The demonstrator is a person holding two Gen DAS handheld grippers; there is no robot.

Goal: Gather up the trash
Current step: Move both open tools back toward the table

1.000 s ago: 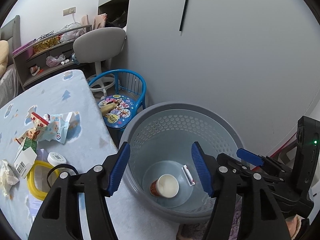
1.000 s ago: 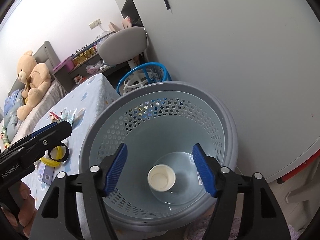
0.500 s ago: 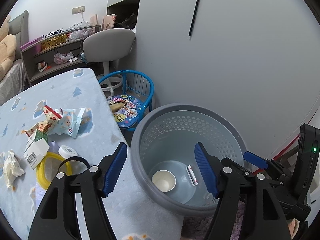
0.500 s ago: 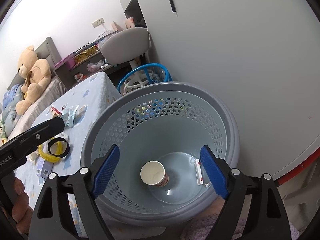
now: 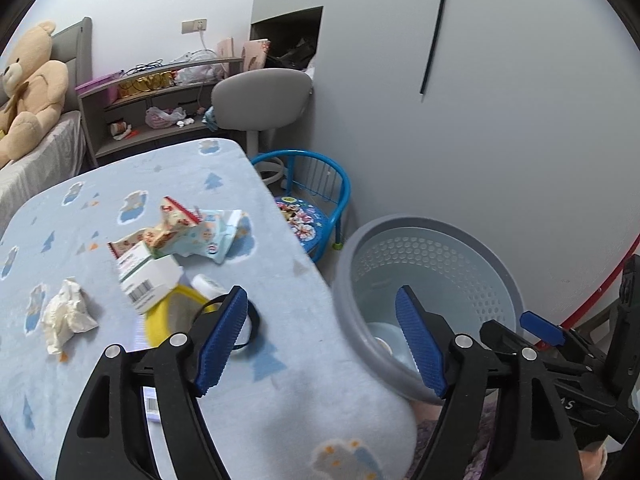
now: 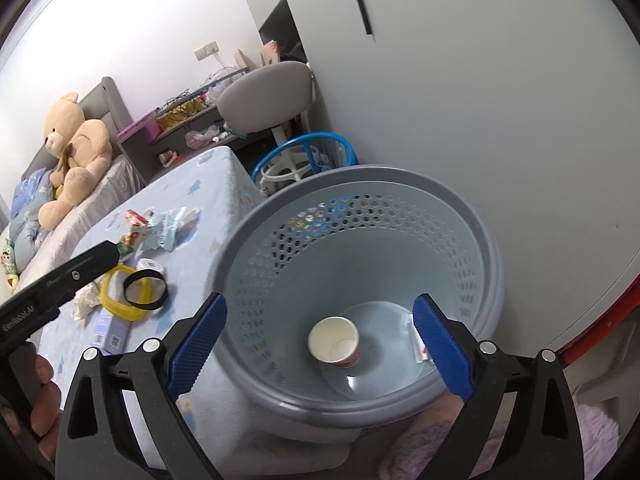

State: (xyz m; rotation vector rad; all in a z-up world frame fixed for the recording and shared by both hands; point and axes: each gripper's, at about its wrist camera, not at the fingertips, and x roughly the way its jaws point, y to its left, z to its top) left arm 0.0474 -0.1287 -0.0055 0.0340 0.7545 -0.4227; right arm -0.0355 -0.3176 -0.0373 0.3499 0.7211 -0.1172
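Note:
A grey perforated trash basket [image 6: 472,216] stands beside the table; a paper cup [image 6: 334,340] and a small wrapper [image 6: 419,346] lie in its bottom. My right gripper [image 6: 318,334] is open and empty above the basket. My left gripper [image 5: 322,326] is open and empty over the table edge, left of the basket [image 5: 500,256]. On the blue tablecloth [image 5: 100,208] lie snack wrappers [image 5: 192,232], a white box [image 5: 148,276], a crumpled tissue [image 5: 66,312], a small white lid [image 5: 208,284], a yellow ring [image 5: 160,320] and a black band [image 5: 252,320].
A small blue child's chair [image 5: 316,208] and a grey swivel chair [image 5: 260,96] stand behind the table by the grey wardrobe. A shelf with clutter [image 5: 160,100] and a teddy bear [image 5: 28,88] on a bed are at the far left.
My left gripper has swung left from over the basket to over the table edge, bringing the table trash into view. My right gripper has opened wider and pulled back a little above the basket.

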